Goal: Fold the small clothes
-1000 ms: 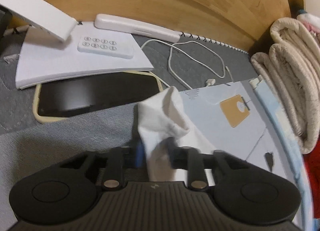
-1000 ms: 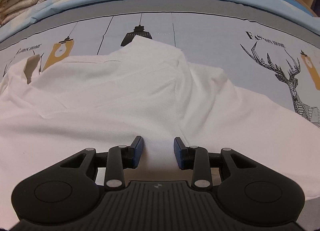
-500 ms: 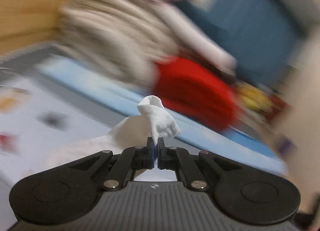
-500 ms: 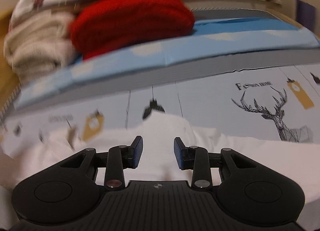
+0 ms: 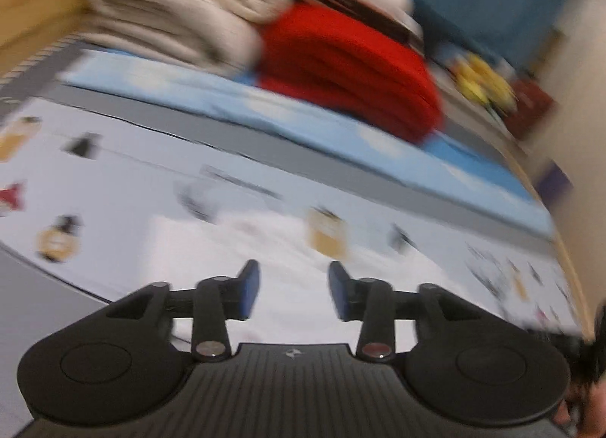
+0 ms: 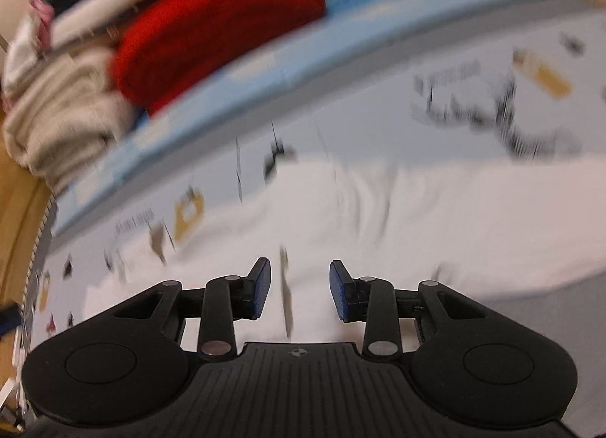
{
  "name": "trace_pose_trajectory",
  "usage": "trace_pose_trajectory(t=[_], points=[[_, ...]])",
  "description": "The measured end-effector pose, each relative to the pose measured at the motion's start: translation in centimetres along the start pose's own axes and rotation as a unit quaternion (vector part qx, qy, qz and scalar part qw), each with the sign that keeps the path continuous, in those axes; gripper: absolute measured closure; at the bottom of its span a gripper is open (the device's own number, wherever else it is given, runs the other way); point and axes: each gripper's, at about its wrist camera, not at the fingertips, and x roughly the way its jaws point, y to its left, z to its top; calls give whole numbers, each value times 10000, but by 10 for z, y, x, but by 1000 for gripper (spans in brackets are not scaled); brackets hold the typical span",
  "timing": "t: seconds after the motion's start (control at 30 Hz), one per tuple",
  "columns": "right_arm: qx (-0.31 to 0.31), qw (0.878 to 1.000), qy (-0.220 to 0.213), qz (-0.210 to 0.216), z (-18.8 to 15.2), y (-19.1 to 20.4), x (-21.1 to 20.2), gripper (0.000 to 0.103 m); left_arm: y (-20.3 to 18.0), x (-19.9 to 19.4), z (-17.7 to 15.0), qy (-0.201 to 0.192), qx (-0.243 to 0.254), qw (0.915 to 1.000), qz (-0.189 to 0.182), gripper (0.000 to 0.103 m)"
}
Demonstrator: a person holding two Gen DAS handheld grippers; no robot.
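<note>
Left gripper (image 5: 291, 288): blue pads apart, nothing between them. Right gripper (image 6: 299, 288): pads likewise apart and empty. Both views are motion-blurred; fine detail unreliable.

White garment (image 6: 435, 222) lies spread on the printed bedsheet (image 6: 454, 59), just beyond both tools. In the right wrist view it fills 12 to 3 o'clock from the pads and passes under them. In the left wrist view it shows as a pale patch (image 5: 272, 244) at 12 o'clock.

Beyond, at 11 o'clock in the right view: red folded blanket (image 6: 212, 36), beige blanket (image 6: 57, 123) beside it.

Risks (judgement): blur suggests fast tool motion, so a grasp attempted now could pinch the sheet along with the cloth, or catch one layer only and drag the garment out of square. Creases near the middle may get trapped in a fold.

Orientation: long axis appears to run 9 to 3 o'clock across the right view. Which end is collar or hem, cannot tell.
</note>
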Motion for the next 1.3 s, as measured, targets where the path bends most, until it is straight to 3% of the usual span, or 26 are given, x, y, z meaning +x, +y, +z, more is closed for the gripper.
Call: trace_pose_trajectory(t=[0.03,0.1,0.17,0.33,0.37,0.4,0.43,0.53,0.6,0.67,0.7,0.73,0.83,0.9,0.97,1.1,1.2,1.27,1.3], points=[[65,9997,207,64,-3,-1,14,65,14,7,-2,-38,-75,9995,302,55],[154,9982,541,194,-7,1,42,65,37,29,-3,413,-336,9934,1014,57],[195,9976,636,173,-10,5,63,65,53,42,-3,522,-694,9913,989,57],[258,9938,1074,79,-23,16,108,65,62,49,3,435,-262,9902,1299,57],[113,9945,1035,63,-24,22,111,68,65,50,3,427,-302,9907,1255,57],[-59,9952,975,15,-24,27,111,86,66,51,6,421,-344,9911,1219,57],[-235,9957,901,9,-23,32,111,100,66,50,2,415,-354,9911,1211,57],[-567,9973,404,228,-16,46,89,100,76,53,11,365,-373,9904,1280,57],[-688,9948,-365,656,-2,52,49,100,82,54,15,302,-444,9904,1278,57],[-834,9836,-1242,1007,8,51,2,100,84,52,19,238,-482,9904,1277,57],[-948,9794,-1512,949,11,46,-13,100,85,52,20,223,-467,9905,1274,57],[-1030,9801,-1584,618,13,38,-19,100,84,53,20,230,-442,9906,1274,57],[-691,9919,-968,-436,13,-11,7,100,83,63,15,396,-353,9913,1202,57],[-371,9950,-567,-734,10,-42,27,100,81,74,10,592,-367,9915,1100,57],[-305,9971,-464,-522,7,-51,32,100,78,85,3,774,-451,9921,881,56],[-377,9968,-700,-111,16,-48,21,100,70,106,-13,1236,-597,9892,511,52],[-318,9944,-968,281,24,-53,14,100,62,121,-27,1513,-308,9868,479,49],[-473,9963,-716,-54,31,-58,24,97,61,135,-41,1883,87,9789,792,50],[-581,9962,-421,-491,31,-60,36,93,61,142,-48,2103,298,9718,1025,49]])
